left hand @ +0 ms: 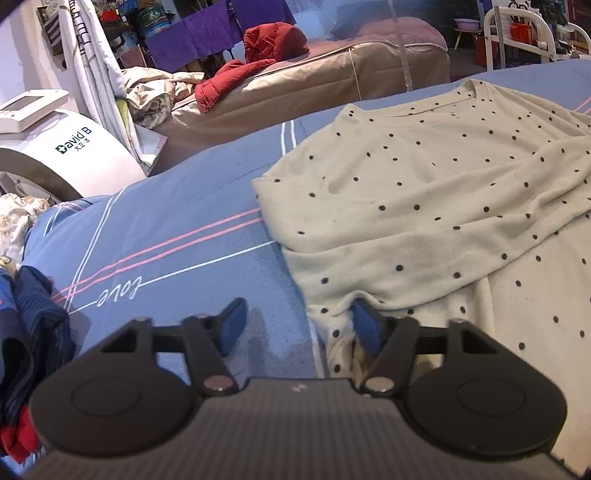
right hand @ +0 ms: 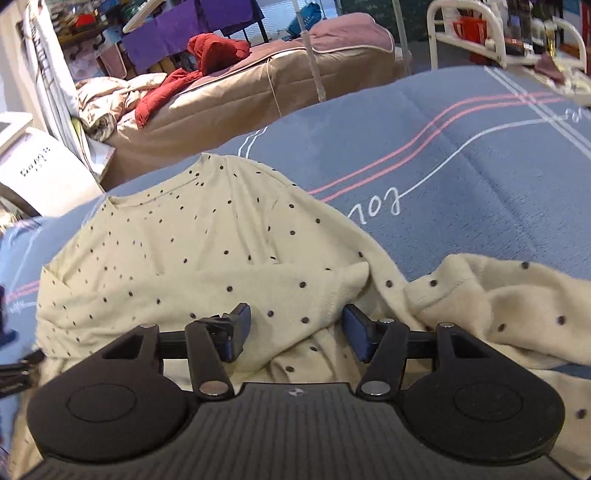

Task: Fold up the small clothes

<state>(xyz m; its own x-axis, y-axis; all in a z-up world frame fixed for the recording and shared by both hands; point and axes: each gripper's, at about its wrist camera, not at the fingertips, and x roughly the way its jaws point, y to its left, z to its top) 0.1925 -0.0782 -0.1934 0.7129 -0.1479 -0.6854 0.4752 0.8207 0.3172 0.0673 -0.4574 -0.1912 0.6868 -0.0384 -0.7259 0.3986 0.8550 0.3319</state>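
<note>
A cream top with black dots lies spread on the blue bed cover, neckline at the far end, a sleeve folded across its body. My left gripper is open at the top's near left edge; its right finger is tucked under a fold of the cloth, its left finger over the bare cover. In the right wrist view the same top fills the middle. My right gripper is open low over the cloth, with a fold between its fingers. A bunched part lies to the right.
Dark blue clothes are piled at the bed's near left. A white machine stands left of the bed. A second bed with red clothes lies beyond. A white metal frame is at the far right.
</note>
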